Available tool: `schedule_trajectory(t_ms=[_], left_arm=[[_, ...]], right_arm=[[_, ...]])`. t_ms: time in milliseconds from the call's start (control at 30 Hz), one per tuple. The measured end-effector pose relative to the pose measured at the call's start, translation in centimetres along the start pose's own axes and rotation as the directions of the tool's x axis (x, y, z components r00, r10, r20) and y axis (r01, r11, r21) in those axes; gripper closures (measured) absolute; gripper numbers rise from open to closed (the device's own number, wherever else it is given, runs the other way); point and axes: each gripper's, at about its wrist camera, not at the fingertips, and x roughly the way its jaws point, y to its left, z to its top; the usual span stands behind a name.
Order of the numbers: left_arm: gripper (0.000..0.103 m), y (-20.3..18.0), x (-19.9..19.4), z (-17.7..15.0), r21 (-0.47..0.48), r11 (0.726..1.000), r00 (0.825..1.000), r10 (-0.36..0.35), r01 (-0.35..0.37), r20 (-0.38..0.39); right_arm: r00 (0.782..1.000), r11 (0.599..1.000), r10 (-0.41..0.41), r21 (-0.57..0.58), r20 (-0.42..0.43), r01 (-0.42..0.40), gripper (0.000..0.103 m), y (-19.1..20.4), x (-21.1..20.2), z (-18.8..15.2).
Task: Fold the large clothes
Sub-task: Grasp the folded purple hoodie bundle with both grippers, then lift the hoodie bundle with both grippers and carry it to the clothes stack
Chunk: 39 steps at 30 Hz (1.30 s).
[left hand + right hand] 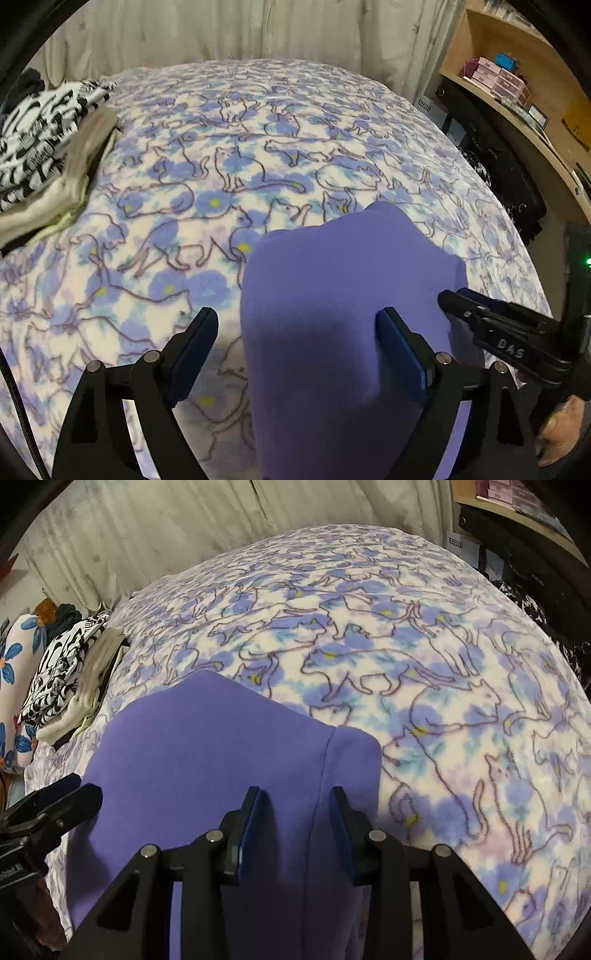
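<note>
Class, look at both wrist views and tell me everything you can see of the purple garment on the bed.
The purple garment is plain violet, soft and fleecy-looking, with one stitched seam running down it near its right edge. It lies bunched on the cat-print blanket, its far edge rising in rounded humps. The left gripper stands wide open over its left part; the right gripper straddles the seam, pads not visibly pressing. Its near end is hidden.
</note>
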Motion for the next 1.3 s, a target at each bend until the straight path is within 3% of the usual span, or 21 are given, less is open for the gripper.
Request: schedule_trajectory(t_ms=[200,300,367,533,633,767,1000,1133,1300], left_arm=[[0.016,-0.1,-2.7,0.4,0.019,1.0,0.998,0.002,-0.001,-0.057],[0.016,-0.2,-4.8,0.3,0.037,0.999,0.999,0.041,-0.04,-0.034],[0.016,0.0,-6.5,0.2,0.025,1.0,1.0,0.016,-0.015,-0.023],[0.014,0.7,-9.2,-0.5,0.003,0.998,0.998,-0.057,0.058,-0.025],[0.013,1.0,-9.8,-1.4,-0.01,0.995,0.995,-0.095,0.095,-0.044],[0.013,1.7,-9.4,-2.5,-0.043,0.987,0.985,-0.159,0.156,-0.065],[0.013,3.1,-6.2,-4.9,-0.083,0.98,0.977,-0.189,0.181,-0.1],[0.013,3.3,-3.6,-6.0,-0.117,0.969,0.961,-0.232,0.216,-0.149],[0.001,3.7,-2.1,-6.3,-0.154,0.952,0.95,-0.285,0.265,-0.128]], right_arm=[[1.0,1.0,0.021,-0.01,0.012,-0.021,0.062,0.6,-3.8,-0.4],[0.999,0.999,0.023,-0.03,0.031,-0.022,0.057,0.8,-6.1,-0.7],[0.998,0.999,0.032,-0.042,0.046,-0.03,0.055,0.9,-7.7,-1.0],[0.994,0.996,0.082,-0.044,0.077,-0.078,0.034,0.6,-10.5,-1.7],[0.99,0.992,0.121,-0.032,0.065,-0.119,0.031,0.2,-11.1,-2.0],[0.99,0.991,0.132,-0.024,0.04,-0.131,0.027,-0.3,-10.6,-2.6],[0.986,0.986,0.168,-0.017,-0.019,-0.168,0.012,-1.1,-7.8,-4.4],[0.983,0.984,0.175,-0.015,-0.053,-0.176,0.006,-1.5,-5.5,-5.2],[0.976,0.983,0.179,-0.013,-0.126,-0.182,0.003,-2.1,-1.8,-6.0]])
